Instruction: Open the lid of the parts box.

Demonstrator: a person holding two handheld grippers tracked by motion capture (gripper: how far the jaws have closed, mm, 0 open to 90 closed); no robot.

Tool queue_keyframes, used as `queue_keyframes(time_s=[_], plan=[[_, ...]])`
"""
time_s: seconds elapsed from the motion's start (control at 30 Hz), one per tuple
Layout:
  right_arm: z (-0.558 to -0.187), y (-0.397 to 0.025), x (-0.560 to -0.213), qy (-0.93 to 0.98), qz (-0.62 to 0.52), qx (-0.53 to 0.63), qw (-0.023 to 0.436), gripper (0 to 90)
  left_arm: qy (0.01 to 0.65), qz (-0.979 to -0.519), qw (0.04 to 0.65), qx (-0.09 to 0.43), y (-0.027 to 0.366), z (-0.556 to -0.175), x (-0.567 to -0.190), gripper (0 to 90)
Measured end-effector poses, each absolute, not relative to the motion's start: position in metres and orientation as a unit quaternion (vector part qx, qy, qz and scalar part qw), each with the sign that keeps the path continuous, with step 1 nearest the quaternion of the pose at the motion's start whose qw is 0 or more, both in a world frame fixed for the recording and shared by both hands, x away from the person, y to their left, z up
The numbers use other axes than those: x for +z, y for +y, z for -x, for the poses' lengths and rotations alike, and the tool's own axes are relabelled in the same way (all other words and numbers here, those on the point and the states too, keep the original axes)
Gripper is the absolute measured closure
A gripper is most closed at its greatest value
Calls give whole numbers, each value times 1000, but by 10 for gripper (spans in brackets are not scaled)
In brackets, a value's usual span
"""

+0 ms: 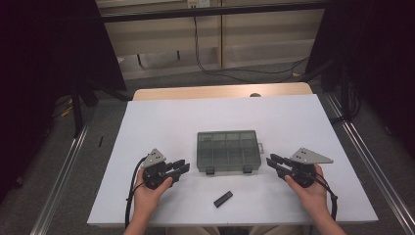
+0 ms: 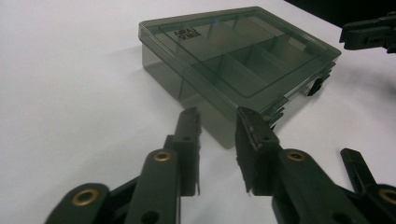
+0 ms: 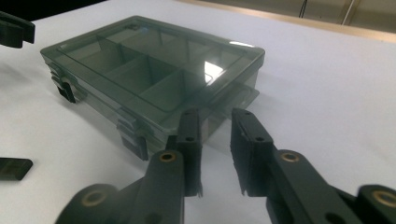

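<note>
A translucent grey compartment box (image 1: 227, 151) lies with its lid down in the middle of the white table (image 1: 161, 117), two dark latches on its near side. My left gripper (image 1: 182, 168) rests on the table just left of the box's near left corner, open and holding nothing. My right gripper (image 1: 270, 162) rests just right of the near right corner, also open and holding nothing. In the left gripper view the box (image 2: 233, 60) lies straight ahead of the left gripper (image 2: 217, 116). In the right gripper view the box (image 3: 154, 74) lies ahead of the right gripper (image 3: 215, 114).
A small black block (image 1: 222, 199) lies on the table in front of the box, between the two hands; it also shows as the black block (image 3: 14, 168) at the right gripper view's left edge. Cables trail from both grippers. Dark stands flank the table.
</note>
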State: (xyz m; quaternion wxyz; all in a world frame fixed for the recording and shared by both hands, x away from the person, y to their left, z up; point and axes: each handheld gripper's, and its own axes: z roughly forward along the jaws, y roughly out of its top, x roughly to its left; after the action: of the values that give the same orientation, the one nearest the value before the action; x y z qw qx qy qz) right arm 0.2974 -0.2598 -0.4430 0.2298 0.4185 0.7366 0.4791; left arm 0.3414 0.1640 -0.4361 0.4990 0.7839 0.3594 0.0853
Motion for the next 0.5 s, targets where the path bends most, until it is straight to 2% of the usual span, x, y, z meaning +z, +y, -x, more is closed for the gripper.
queue_keyframes(time_s=[0.17, 0.27, 0.37, 0.5], plan=[[-304, -258, -442, 735, -423, 481, 222, 867, 356, -791, 491, 77, 158, -345, -435, 818], [-305, -256, -443, 738, -424, 478, 217, 898, 352, -797, 484, 77, 155, -346, -435, 852], [-307, -251, -444, 743, -430, 466, 213, 900, 347, -807, 472, 76, 152, -347, -435, 892], [-311, -249, -444, 744, -431, 463, 214, 900, 353, -806, 470, 71, 152, -350, -434, 898]])
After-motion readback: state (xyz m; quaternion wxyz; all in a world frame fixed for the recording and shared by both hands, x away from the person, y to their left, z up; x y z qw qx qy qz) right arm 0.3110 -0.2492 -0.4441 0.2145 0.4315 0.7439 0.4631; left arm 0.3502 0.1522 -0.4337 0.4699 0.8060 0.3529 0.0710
